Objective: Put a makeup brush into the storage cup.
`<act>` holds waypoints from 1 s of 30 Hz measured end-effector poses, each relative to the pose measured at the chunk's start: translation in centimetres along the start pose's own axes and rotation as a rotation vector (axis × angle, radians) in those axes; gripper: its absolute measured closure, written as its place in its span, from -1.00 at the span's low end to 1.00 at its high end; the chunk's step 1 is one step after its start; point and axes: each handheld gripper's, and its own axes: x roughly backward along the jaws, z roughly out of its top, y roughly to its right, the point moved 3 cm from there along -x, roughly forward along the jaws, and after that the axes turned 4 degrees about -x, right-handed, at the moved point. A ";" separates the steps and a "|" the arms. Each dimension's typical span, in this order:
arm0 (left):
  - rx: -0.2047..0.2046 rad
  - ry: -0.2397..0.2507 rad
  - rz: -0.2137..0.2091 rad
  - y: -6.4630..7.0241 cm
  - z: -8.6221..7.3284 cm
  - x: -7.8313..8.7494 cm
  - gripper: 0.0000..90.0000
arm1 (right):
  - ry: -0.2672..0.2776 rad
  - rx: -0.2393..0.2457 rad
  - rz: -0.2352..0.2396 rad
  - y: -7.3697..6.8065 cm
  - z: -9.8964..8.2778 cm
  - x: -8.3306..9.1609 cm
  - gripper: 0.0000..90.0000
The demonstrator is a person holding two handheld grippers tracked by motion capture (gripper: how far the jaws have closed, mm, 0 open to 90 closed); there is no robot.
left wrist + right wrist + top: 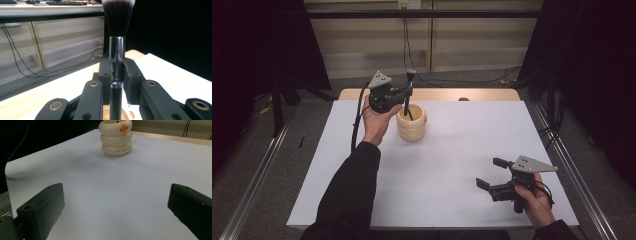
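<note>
The makeup brush (116,50) stands upright, bristle head up, its dark tuft paling at the tips and its shiny metal ferrule just below. The left gripper (117,72) is clenched on it: the two black pads press the ferrule from either side, right where the metal meets the black handle. From the high view the brush (410,87) rises beside the person's left hand (377,120), and its handle runs down into the mouth of a cream ribbed holder (411,127), a pot shaped like three stacked rings; how deep the handle end sits inside I cannot tell. The left gripper (407,95) hangs over the holder's near-left rim, with its grey three-cornered plate on top and its cable trailing down along the dark sleeve. The holder stands on the white table (452,200) towards the far side, a little left of the middle. In the right gripper view the same holder (116,138) shows a small orange mark on its top ring, with the brush handle just visible inside the mouth. The right gripper (494,172) is well apart from all this, near the table's near-right corner, held low in the right hand (534,200), its jaws spread wide with nothing between them, pointing across the bare sheet towards the holder.
</note>
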 end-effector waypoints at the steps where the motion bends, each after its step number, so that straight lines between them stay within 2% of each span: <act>1: -0.002 -0.012 0.008 -0.1 -0.1 -0.1 0.74 | 0.000 -0.001 0.000 0.0 0.0 0.0 -0.99; 3: -0.002 -0.002 0.005 -0.2 -0.4 -0.4 0.74 | -0.001 -0.002 0.001 0.1 0.0 0.0 -0.99; 4: -0.004 -0.013 0.010 -0.3 -0.6 -0.5 0.74 | -0.002 -0.001 0.000 0.1 0.0 0.0 -0.99; 5: 0.004 0.001 -0.002 -0.3 -0.7 -0.6 0.74 | -0.001 -0.004 0.000 0.1 0.0 0.0 -0.99; 6: -0.004 -0.014 0.012 -0.3 -0.8 -0.6 0.74 | -0.001 -0.004 0.000 0.1 -0.1 0.0 -0.99; 8: 0.001 -0.009 0.008 -0.2 -1.1 -0.8 0.74 | -0.002 -0.006 0.002 0.1 -0.1 0.0 -0.99; 10: -0.008 -0.026 0.015 -0.4 -1.3 -0.9 0.74 | -0.003 -0.007 0.002 0.1 -0.1 0.0 -0.99; 13: 0.018 0.000 0.012 -0.6 -1.6 -0.8 0.74 | -0.002 -0.007 0.001 0.1 -0.1 0.1 -0.99; 16: -0.009 -0.022 0.013 -0.6 -2.1 -1.0 0.74 | -0.004 -0.006 0.002 0.1 -0.1 0.0 -0.99; 20: 0.002 -0.017 0.013 -0.5 -2.7 -1.1 0.73 | -0.006 -0.009 0.004 0.1 -0.1 0.0 -0.99; 21: -0.011 -0.029 0.006 -0.5 -2.9 -1.1 0.73 | -0.007 -0.012 0.002 0.1 -0.1 0.0 -0.99; 23: 0.001 -0.027 0.011 -0.4 -3.1 -1.2 0.73 | -0.010 -0.011 0.003 0.2 -0.1 0.0 -0.99; 24: -0.004 -0.028 -0.005 -0.4 -3.3 -1.3 0.73 | -0.009 -0.013 0.001 0.2 -0.1 0.0 -0.99; 25: 0.010 -0.033 0.007 -0.3 -3.4 -1.3 0.73 | -0.008 -0.014 0.001 0.2 -0.1 0.0 -0.99; 26: 0.009 -0.039 0.000 -0.4 -3.6 -1.4 0.73 | -0.008 -0.013 0.003 0.2 -0.1 0.0 -0.99; 27: 0.009 -0.044 0.012 -0.4 -3.7 -1.4 0.73 | -0.009 -0.014 0.004 0.2 -0.1 0.0 -0.99; 29: 0.016 -0.040 -0.004 -0.4 -4.0 -1.4 0.73 | -0.010 -0.014 0.006 0.2 -0.1 0.0 -0.99; 30: 0.015 -0.048 0.008 -0.4 -4.1 -1.4 0.73 | -0.010 -0.013 0.006 0.2 -0.1 0.0 -0.99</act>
